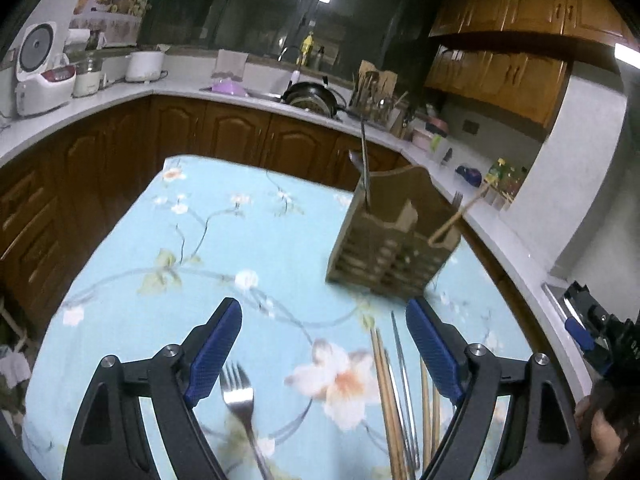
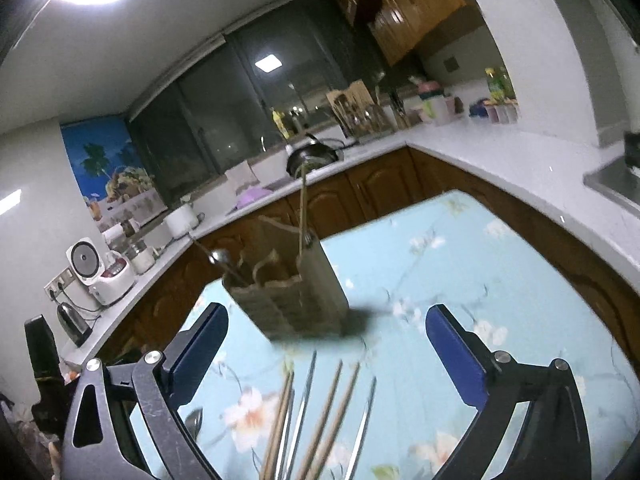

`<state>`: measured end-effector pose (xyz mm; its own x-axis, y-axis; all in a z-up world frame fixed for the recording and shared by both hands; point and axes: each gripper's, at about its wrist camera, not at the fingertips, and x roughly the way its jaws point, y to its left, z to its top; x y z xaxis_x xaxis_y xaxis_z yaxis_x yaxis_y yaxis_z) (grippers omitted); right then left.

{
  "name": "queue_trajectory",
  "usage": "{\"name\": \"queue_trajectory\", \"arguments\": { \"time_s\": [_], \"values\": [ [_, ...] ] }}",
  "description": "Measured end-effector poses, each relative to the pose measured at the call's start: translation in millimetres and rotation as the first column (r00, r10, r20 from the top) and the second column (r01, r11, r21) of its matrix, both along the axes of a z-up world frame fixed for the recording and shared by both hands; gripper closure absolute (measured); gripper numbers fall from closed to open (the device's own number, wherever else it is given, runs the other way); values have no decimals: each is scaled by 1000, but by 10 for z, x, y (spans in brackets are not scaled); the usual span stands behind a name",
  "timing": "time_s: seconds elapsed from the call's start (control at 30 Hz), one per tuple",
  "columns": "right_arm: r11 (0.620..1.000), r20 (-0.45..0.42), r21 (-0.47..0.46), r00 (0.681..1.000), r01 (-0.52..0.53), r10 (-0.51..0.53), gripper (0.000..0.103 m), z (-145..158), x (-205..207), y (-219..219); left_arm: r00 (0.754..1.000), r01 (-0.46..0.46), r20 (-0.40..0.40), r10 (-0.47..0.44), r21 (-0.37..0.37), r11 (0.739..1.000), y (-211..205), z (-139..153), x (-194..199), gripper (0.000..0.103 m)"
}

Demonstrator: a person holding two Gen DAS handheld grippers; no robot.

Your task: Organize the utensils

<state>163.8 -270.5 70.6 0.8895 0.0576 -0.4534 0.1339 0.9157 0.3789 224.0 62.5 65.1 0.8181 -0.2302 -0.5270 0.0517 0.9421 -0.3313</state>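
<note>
Blue-padded left tongs (image 1: 324,344) were held wide open above the worktop (image 1: 120,280), with nothing between the pads. A steel fork (image 1: 240,400) lay on the floral cloth just beside the left pad, tines pointing away from the camera. A loose bundle of chopsticks (image 1: 394,400), some wooden and some metal, lay close to the right pad. The right tongs (image 2: 326,344) were likewise spread open and empty, and the same chopsticks were seen lying between and below their pads.

Beyond both tongs, a wooden utensil holder (image 1: 394,248) with slatted sides and several compartments stood on the cloth. In one compartment a metal spoon (image 1: 358,162) and a thin metal rod were seen leaning; in another, at the opposite end, a wooden-handled fork (image 1: 458,210) was tilted outward. What else the compartments held could not be told because of blur.

Further out, a white counter (image 1: 180,88) over brown cabinets was seen, carrying a rice cooker (image 1: 44,68), a black pan (image 1: 310,94) by the sink and a rack of wooden tools (image 1: 376,88).
</note>
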Motion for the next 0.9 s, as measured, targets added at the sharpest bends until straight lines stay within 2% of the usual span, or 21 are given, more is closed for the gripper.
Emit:
{"name": "queue_trajectory", "arguments": {
  "time_s": [0.27,0.5,0.9],
  "values": [
    [1000,-79,6,997,19,-18,3,-306,-226,-8,997,8,-78,-8,-2,1000,31,-88,-265,19],
    [1000,-139,11,990,-1,3,3,-495,-197,60,991,25,-131,-24,4,1000,-2,-126,-343,19],
    [999,-171,12,985,-32,34,6,-599,15,108,977,76,-203,-70,20,997,-126,-175,-116,19]
  ]
}}
